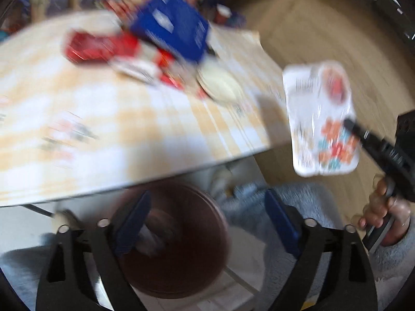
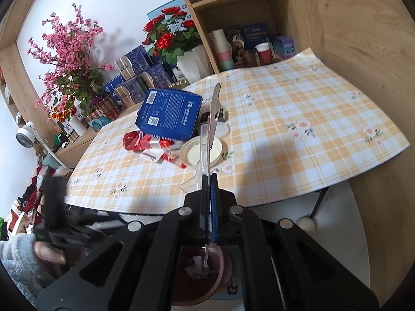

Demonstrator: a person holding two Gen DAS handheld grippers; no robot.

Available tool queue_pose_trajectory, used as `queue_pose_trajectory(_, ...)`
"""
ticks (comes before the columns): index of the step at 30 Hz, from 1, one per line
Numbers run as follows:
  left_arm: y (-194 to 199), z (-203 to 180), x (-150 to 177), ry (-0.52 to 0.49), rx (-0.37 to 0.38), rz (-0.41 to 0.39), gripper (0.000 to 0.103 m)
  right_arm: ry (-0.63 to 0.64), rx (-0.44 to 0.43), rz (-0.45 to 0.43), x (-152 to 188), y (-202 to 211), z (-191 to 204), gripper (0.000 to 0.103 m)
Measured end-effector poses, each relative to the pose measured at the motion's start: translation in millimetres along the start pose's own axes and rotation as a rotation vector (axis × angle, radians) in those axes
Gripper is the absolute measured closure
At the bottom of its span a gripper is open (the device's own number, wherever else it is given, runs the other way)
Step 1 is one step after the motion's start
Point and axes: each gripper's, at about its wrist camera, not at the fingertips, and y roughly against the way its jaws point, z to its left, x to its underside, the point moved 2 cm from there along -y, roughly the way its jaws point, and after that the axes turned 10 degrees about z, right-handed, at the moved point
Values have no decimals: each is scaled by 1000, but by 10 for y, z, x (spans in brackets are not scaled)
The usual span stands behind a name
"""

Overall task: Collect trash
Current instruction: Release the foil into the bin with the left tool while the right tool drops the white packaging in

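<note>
One thin clear plastic tray [image 2: 207, 140], orange/blue print.

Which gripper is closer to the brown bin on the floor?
Left. The left gripper, open and empty, hangs right above the brown bin; the right gripper holds a clear plastic package off to one side.

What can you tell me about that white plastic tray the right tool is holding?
The white plastic tray is a shallow, rounded-corner package with thin clear edges, printed with small text and orange, red and teal shapes. The right tool is shut on one edge, holding it in the air beside the checked table, not touching it. The right wrist view shows it edge-on, upright. The brown bin sits below, nearer the open left tool. Blur hides finer detail.
</note>
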Motion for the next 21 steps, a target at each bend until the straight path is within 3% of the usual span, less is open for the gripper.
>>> queue_pose_trajectory(4, 571, 158, 105, 26, -97, -142, 6, 31, 2, 40, 96, -54, 121, 98)
queue_pose_trajectory(10, 934, 345, 388, 26, -320, -247, 6, 141, -22, 130, 265, -198, 477, 98)
queue_pose_trajectory(14, 1031, 453, 615, 45, -369, -297, 6, 249, -39, 214, 441, -363, 779, 97)
queue_pose_trajectory(21, 998, 537, 760, 99, -391, -358, 6, 361, -35, 341, 703, -749, 1087, 97)
